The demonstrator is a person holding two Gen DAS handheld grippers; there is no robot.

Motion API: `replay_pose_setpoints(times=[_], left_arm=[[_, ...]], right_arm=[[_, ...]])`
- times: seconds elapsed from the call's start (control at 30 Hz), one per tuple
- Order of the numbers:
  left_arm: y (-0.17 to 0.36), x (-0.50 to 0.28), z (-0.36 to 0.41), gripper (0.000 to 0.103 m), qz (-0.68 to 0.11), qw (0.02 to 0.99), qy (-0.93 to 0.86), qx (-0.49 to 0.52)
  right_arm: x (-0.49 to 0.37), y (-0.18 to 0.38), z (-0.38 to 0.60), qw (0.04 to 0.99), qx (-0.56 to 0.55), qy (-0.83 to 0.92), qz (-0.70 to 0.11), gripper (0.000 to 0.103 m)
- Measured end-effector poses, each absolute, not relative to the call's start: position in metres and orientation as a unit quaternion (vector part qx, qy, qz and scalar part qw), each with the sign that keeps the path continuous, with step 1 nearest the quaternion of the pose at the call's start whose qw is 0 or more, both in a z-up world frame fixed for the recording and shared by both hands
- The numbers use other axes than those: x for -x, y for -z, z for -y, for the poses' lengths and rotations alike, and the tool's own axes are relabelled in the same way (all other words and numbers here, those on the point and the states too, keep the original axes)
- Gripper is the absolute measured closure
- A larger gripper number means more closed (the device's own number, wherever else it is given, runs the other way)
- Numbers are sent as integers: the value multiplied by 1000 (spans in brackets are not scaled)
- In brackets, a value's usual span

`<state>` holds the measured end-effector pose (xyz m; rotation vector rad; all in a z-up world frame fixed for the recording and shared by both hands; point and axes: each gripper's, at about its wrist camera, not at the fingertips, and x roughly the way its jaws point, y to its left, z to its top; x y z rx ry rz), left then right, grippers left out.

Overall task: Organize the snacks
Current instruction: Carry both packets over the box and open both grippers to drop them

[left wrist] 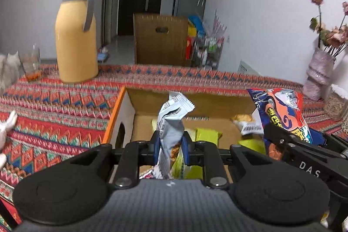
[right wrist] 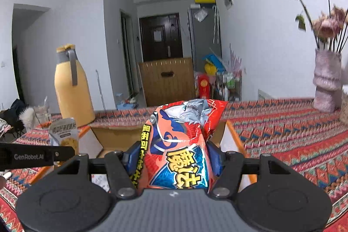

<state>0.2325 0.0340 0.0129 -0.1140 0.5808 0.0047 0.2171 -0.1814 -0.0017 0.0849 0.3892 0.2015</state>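
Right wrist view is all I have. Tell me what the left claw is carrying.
Observer: The left claw is shut on a grey-white packet, pinched at its middle and standing upright.
Operator: Report what's in the box behind my red bag.
Observer: The box holds yellow-green packets on its floor.
Operator: Name anything else inside.
Observer: A clear-wrapped biscuit pack lies near the box's far right corner.
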Motion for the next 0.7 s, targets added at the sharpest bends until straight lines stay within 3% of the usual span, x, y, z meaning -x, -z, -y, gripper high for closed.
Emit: replay_pose_setpoints(times=[0.2,0.3,0.33,0.4,0.43,0.5,0.53,0.7], left_arm=[[-1,-237,-33,82,-302,952,0,53],[1,-236,-34,80,-302,952,-5,55],[0,-235,-34,76,-300,952,-7,54],[-1,-232,-34,52,-294,954,-8,56],[-2,-231,-33,47,-290,955,-11,54],[-3,-229,-33,35,-284,957,-14,51],[-4,-229,-33,24,-282,958,-15,52],[-7,-222,-35,0,-261,963,-35,52]], right_arm=[[-220,14,172,972,-25,-94,-215,41],[-217,15,172,972,-23,-95,-213,36],[-216,15,172,972,-22,-95,-212,29],[-216,15,172,973,-24,-94,-210,14],[-215,14,173,973,-26,-93,-208,8],[-212,13,176,975,-30,-89,-203,5],[-213,12,176,975,-32,-87,-202,3],[-211,11,181,976,-45,-76,-199,0]])
